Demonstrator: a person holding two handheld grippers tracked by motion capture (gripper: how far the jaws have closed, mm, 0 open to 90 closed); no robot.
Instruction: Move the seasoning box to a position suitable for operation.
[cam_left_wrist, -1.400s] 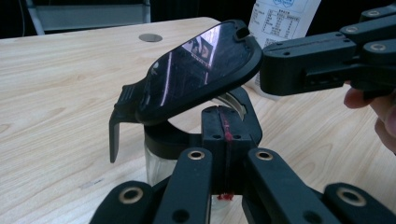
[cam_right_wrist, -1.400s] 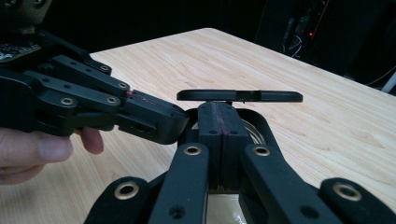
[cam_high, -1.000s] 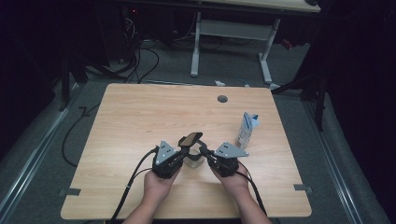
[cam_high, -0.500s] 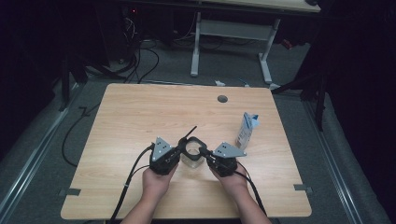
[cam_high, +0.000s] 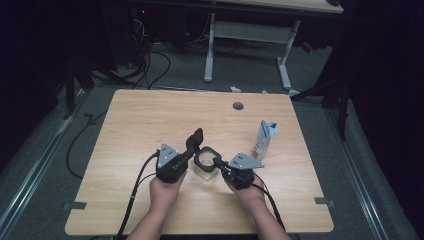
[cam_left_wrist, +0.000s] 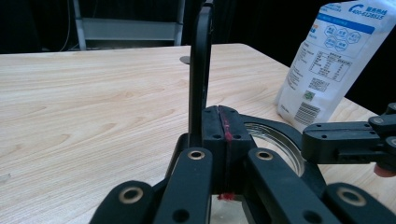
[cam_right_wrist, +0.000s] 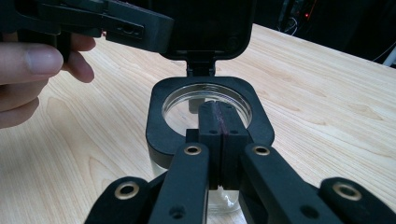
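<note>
Near the table's (cam_high: 125, 125) middle, we flip the jar's (cam_right_wrist: 205, 140) lid (cam_high: 194, 139) up with our left gripper (cam_high: 186, 155) clamped on it; right gripper (cam_high: 218, 164) pinches the rim. Next, bring the bag (cam_high: 263, 139).

A pale wood-grain worktop (cam_high: 130, 130) with rounded corners stands on a grey floor. A round dark cable port (cam_high: 238, 106) sits near its far edge. A clear glass jar (cam_high: 206, 167) with a black collar and raised hinged lid rests near the middle front, and a white-and-blue pouch (cam_high: 263, 139) stands upright to its right, well apart.
</note>
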